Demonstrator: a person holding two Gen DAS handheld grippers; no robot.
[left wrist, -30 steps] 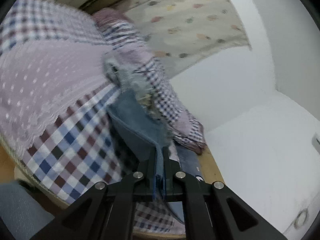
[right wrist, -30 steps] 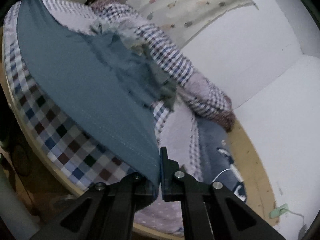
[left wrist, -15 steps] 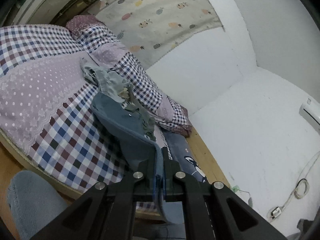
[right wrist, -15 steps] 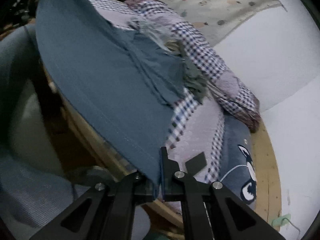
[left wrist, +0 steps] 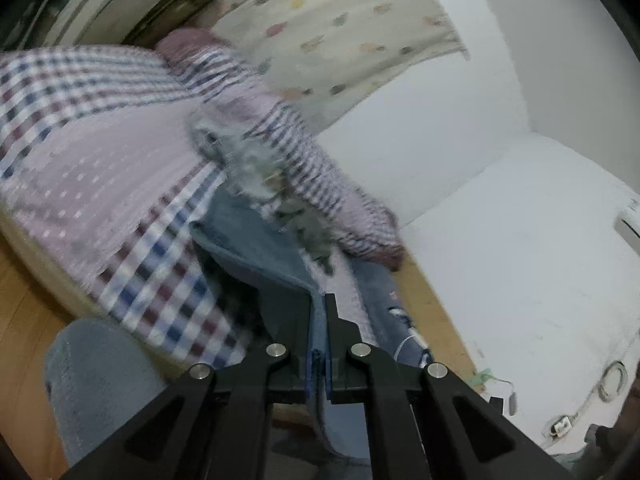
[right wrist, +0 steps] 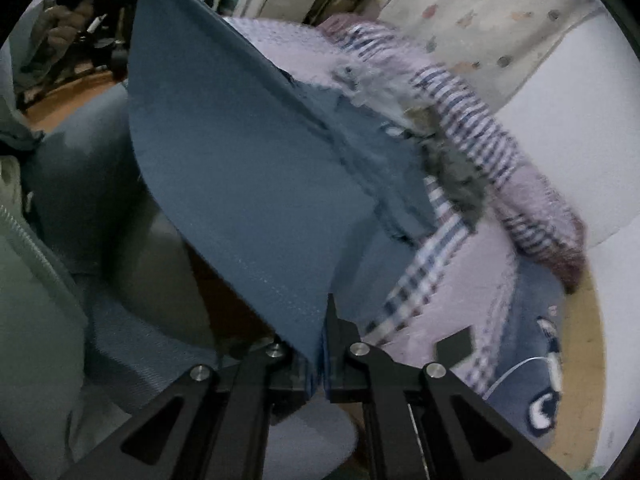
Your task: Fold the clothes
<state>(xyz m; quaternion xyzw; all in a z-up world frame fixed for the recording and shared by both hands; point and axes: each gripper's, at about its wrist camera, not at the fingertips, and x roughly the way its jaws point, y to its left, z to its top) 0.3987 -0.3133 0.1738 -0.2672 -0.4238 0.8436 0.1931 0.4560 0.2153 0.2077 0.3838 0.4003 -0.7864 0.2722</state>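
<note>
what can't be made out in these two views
- Blue garment, right wrist view: its type is unclear; its top corner is cut off by the dark rim.
- Grey crumpled cloth, left wrist view: motion blur hides what it is.
- Left gripper: the fabric hides its pad faces.

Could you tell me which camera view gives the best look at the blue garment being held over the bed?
The right wrist view: the blue garment spreads as a wide sheet from the right gripper toward the bed. The left wrist view shows only a narrow folded strip running into the left gripper, partly blurred.
</note>
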